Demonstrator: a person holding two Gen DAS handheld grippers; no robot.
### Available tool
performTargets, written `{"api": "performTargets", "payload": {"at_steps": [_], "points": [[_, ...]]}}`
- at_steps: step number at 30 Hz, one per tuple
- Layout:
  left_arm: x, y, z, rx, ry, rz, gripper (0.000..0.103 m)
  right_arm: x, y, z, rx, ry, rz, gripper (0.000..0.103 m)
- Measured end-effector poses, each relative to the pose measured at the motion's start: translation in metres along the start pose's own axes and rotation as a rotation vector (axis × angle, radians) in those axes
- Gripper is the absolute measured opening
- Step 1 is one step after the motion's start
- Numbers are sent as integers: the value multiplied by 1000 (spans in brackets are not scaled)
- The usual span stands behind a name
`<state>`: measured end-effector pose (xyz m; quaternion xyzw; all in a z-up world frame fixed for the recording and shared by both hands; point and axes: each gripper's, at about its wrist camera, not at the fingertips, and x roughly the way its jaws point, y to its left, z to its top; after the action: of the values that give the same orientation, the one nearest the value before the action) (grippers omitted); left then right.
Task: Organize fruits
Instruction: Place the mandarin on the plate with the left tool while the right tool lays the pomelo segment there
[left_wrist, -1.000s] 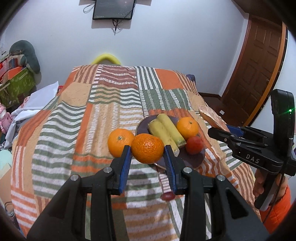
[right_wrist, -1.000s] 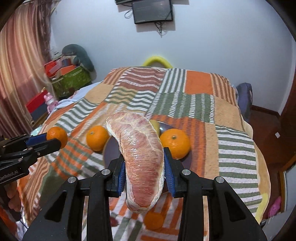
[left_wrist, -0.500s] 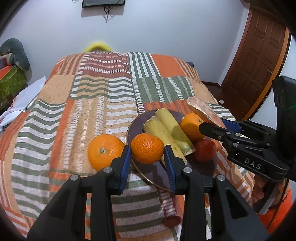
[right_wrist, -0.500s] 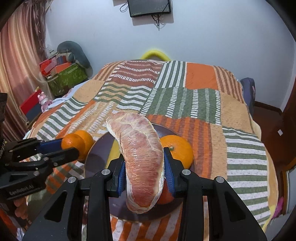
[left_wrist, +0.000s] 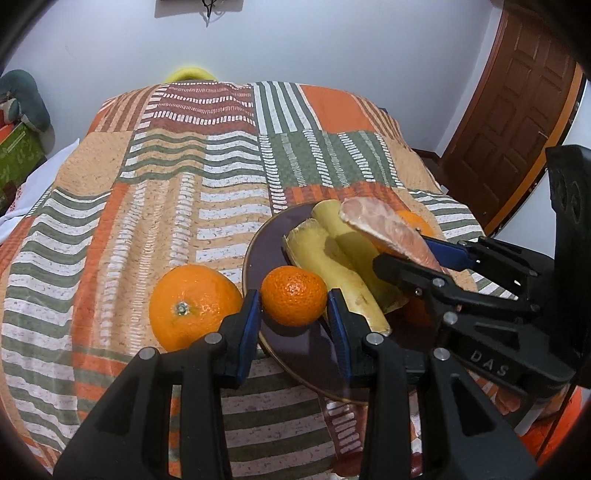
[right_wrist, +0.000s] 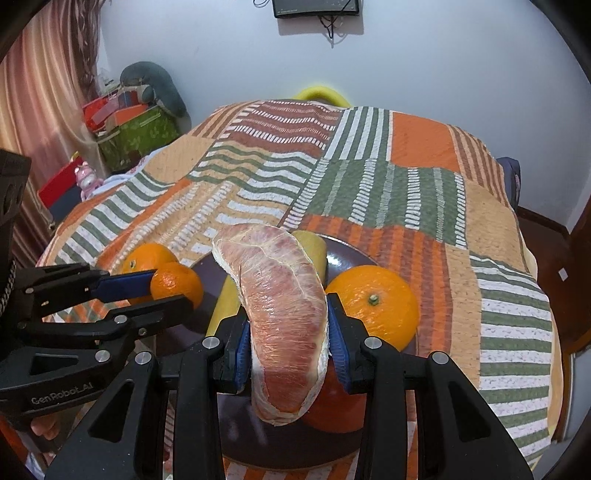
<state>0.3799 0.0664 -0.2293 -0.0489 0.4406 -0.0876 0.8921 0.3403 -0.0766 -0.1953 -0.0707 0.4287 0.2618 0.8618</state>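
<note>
Blue-padded left gripper (left_wrist: 294, 314) jaws pinch a mandarin (left_wrist: 294, 295); right gripper (right_wrist: 290, 347) jaws clamp a pomelo segment (right_wrist: 284, 314), long axis pointing up-frame.

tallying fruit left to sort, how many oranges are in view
3: small orange in the left claw, large orange on the bedspread beside the plate, third orange on the plate's right side. Others may be hidden.

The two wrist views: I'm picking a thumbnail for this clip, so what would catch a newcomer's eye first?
The big pink peeled pomelo segment, clamped in the right hand-held gripper over the dark plate, fills the right wrist view. Next, the small mandarin pinched in the left hand-held gripper at the plate's left edge, with a larger orange beside it on the striped patchwork bedspread.
</note>
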Motion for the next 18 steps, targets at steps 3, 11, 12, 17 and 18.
{"api": "performTargets", "payload": {"at_steps": [3,11,12,17,18], "points": [[2,0,0,-1,9,-1,36,2,1,0,-4,-5,-6,35],[-18,1,-6,12,-10,0,36,-9,11,0,-54,-9,-1,42],[-23,2,-8,11,-13,5,36,-13,12,-1,-56,-16,-5,43],[-52,12,-25,3,-36,26,36,-30,12,-4,-39,-46,-4,45],[-55,14,-28,-1,-31,29,36,-34,12,-5,-35,-52,-5,47]]}}
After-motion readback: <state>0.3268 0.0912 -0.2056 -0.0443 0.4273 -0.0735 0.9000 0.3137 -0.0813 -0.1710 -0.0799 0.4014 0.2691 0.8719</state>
